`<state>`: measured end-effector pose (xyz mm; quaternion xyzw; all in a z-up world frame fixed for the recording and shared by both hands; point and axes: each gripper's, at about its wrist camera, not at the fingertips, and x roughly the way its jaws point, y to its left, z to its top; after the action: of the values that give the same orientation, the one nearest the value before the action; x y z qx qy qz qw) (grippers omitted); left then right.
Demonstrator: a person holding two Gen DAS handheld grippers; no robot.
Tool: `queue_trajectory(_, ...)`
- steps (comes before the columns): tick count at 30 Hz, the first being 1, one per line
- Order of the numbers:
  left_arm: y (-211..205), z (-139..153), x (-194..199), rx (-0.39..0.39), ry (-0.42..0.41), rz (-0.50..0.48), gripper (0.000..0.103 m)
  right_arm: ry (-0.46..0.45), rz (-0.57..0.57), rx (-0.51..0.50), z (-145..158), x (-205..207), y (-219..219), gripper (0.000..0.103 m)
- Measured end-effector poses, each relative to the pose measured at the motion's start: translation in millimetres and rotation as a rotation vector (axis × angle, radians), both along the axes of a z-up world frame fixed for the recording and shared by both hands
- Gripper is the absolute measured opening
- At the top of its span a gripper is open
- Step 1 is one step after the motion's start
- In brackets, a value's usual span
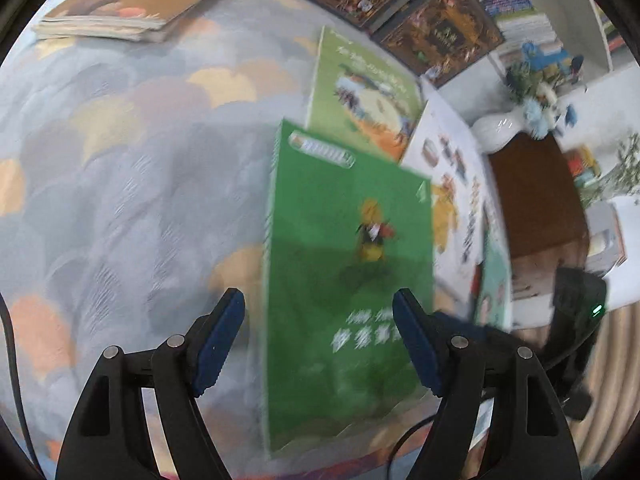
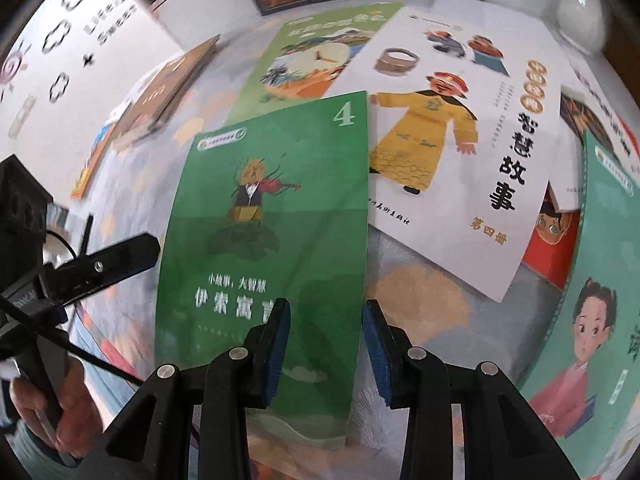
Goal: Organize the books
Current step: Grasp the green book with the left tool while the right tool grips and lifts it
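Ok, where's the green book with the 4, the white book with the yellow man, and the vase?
Green book point(image 2: 280, 216): right wrist view, middle of its cover.
White book point(image 2: 460, 128): right wrist view, cover beside the yellow robe.
Vase point(image 1: 498, 130): left wrist view, its white body.

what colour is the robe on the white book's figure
Yellow robe on the white book; clearest in the right wrist view.

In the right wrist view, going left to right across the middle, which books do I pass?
Brown book → green book numbered 4 → white book with the yellow-robed figure → teal book with a child in pink.
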<state>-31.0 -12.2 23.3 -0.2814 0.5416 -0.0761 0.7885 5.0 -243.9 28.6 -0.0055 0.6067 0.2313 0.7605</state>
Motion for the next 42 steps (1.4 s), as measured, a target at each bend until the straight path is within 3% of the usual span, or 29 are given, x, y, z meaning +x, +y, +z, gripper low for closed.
queue_trajectory(6,-12.3,-9.9,-21.8,0.013,0.034,-0.064,0.074,-0.036,0.052,-0.059,-6.9,-25.0,-3.1,0.036)
queue_trajectory(9,-15.4,-9.6,-21.4,-0.044,0.027,-0.066,0.075,-0.039,0.045,-0.053,-9.0,-24.8,1.4,0.038)
queue_trajectory(11,-6.3,-7.4,-23.7,-0.123,0.009,-0.035,0.075,-0.035,0.025,-0.042,-9.3,-22.3,0.0,0.038)
queue_trajectory(13,15.1,2.3,-29.2,-0.349,-0.063,0.027,0.075,-0.004,-0.006,0.019,-10.5,-19.0,-8.7,0.038)
queue_trajectory(15,24.9,8.4,-30.4,-0.493,-0.100,0.055,0.075,0.044,-0.045,0.103,-11.6,-14.3,-24.0,0.038)
queue_trajectory(16,26.0,10.0,-29.7,-0.521,-0.109,0.059,0.075,0.072,-0.066,0.147,-13.6,-11.0,-31.0,0.038)
queue_trajectory(17,23.7,10.1,-27.6,-0.502,-0.106,0.060,0.074,0.091,-0.080,0.174,-15.2,-8.2,-35.1,0.038)
queue_trajectory(19,15.0,5.6,-23.3,-0.373,-0.076,0.056,0.064,0.117,-0.102,0.207,-17.2,-5.8,-40.3,0.038)
queue_trajectory(21,5.5,-6.1,-18.7,-0.293,-0.026,0.033,0.026,0.126,-0.112,0.223,-17.1,-5.8,-43.8,0.038)
queue_trajectory(22,2.6,-12.9,-17.2,-0.291,-0.004,0.024,0.019,0.126,-0.114,0.225,-17.0,-6.0,-43.7,0.038)
queue_trajectory(26,-15.4,-29.7,-18.5,-0.269,0.033,0.004,0.015,0.111,-0.111,0.213,-14.6,-7.8,-41.5,0.038)
queue_trajectory(28,-18.0,-32.2,-19.0,-0.312,0.030,0.018,0.015,0.118,-0.115,0.207,-13.2,-8.0,-41.3,0.038)
queue_trajectory(32,-17.2,-21.3,-13.2,-0.486,-0.011,0.055,0.015,0.194,-0.135,0.248,-12.1,-0.8,-42.5,0.038)
queue_trajectory(36,-8.1,-15.8,-7.0,-0.644,-0.030,0.091,0.015,0.249,-0.196,0.393,-6.6,-0.6,-68.5,0.060)
queue_trajectory(42,-4.3,-21.9,-4.7,-0.759,-0.009,0.140,0.015,0.376,-0.259,0.593,-30.1,3.3,-79.9,0.060)
